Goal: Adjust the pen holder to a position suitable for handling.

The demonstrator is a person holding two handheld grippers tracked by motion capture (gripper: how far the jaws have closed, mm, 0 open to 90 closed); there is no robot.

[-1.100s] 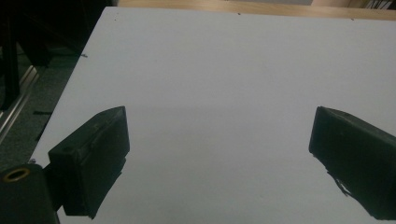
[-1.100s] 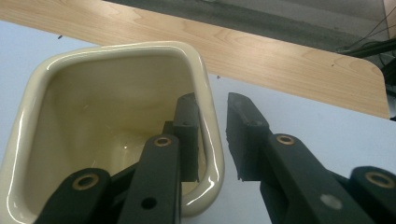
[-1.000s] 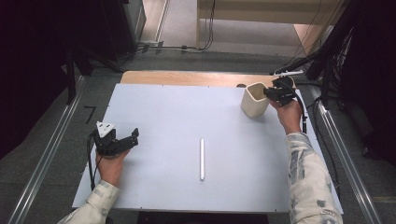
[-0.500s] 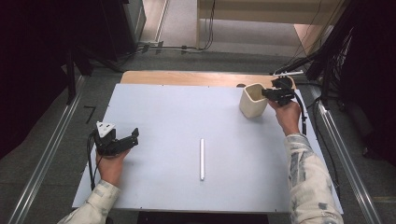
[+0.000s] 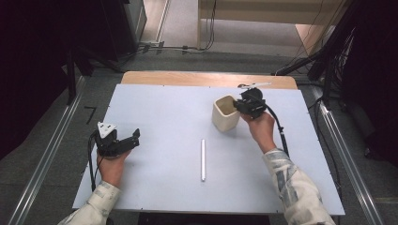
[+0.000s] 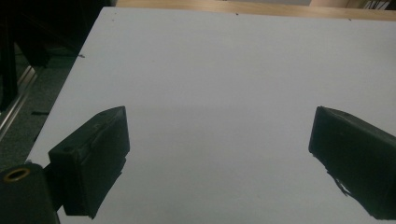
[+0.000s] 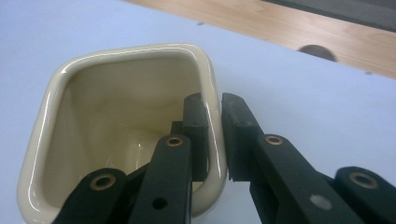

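Note:
A cream square-sided cup [image 5: 223, 115] stands upright on the pale blue-white table top [image 5: 164, 108], right of the middle. My right gripper [image 5: 241, 107] is shut on the cup's right wall. In the right gripper view one jaw sits inside the cup [image 7: 116, 107] and the other outside it, so the right gripper [image 7: 214, 105] pinches the rim between them. At the table's left, my left gripper [image 5: 133, 140] rests in the hand, jaws wide apart. The left gripper [image 6: 219, 126] has bare table between its jaws.
A thin white rod [image 5: 202, 159] lies on the table near the front middle, pointing away from me. A wooden strip [image 5: 206, 78] runs along the table's far edge. Metal rails [image 5: 47, 159] flank the table, and cables [image 5: 300, 61] lie beyond its far right corner.
My right gripper has carried the cup from the far right corner leftward and nearer, toward the table's middle. The left gripper and the rod have stayed put.

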